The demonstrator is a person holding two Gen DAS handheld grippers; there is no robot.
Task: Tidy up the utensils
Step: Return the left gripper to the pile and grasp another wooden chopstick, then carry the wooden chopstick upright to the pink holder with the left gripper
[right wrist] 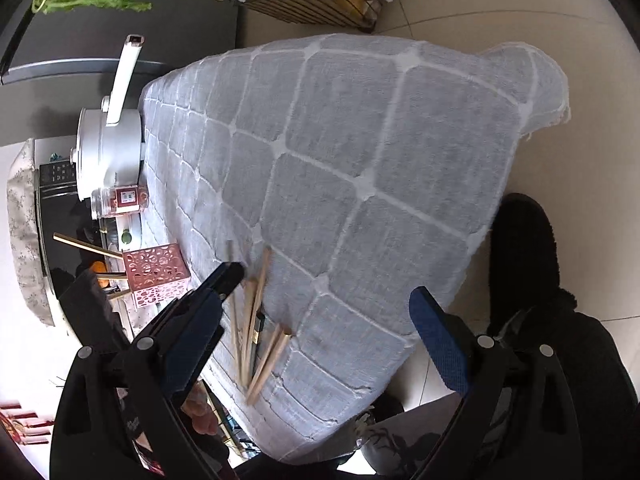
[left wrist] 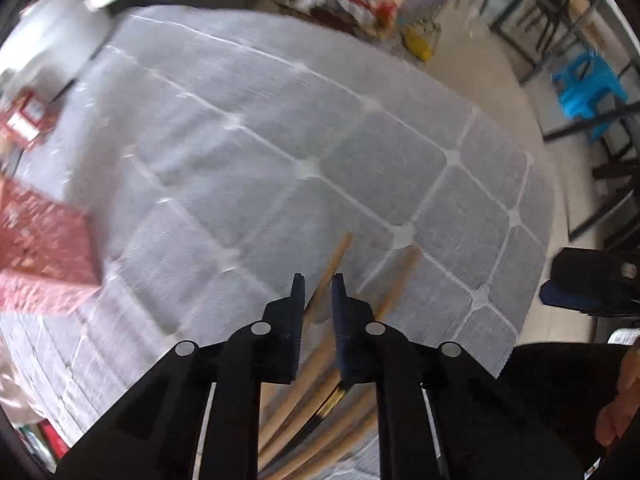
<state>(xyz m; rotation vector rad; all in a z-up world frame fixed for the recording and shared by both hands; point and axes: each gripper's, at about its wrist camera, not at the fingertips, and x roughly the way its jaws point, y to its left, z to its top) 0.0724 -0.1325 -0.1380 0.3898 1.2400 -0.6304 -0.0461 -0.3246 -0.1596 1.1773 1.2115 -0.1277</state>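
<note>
Only the right wrist view is showing the whole layout: a table under a grey checked cloth [right wrist: 340, 184], a white pot [right wrist: 108, 148] with a long handle at its far left edge, a jar [right wrist: 120, 200] beside the pot, and a pink perforated holder [right wrist: 156, 276] with a couple of chopsticks sticking out of it. That view is also catching the left gripper [right wrist: 228, 276] from outside, its dark tip sitting over the chopsticks [right wrist: 256, 332] near the cloth's edge, while the right gripper [right wrist: 328, 304] is hanging above the cloth with its jaws standing wide apart and nothing between them. The left wrist view is giving the close look instead: the left gripper [left wrist: 318, 284] is standing nearly closed, its fingers pinching one wooden stick that is running up between them. The sticks are lying in a loose fan on the cloth, pale wood, with one darker piece among them. The holder [left wrist: 44, 240] is showing as a pink blur at the left.
</note>
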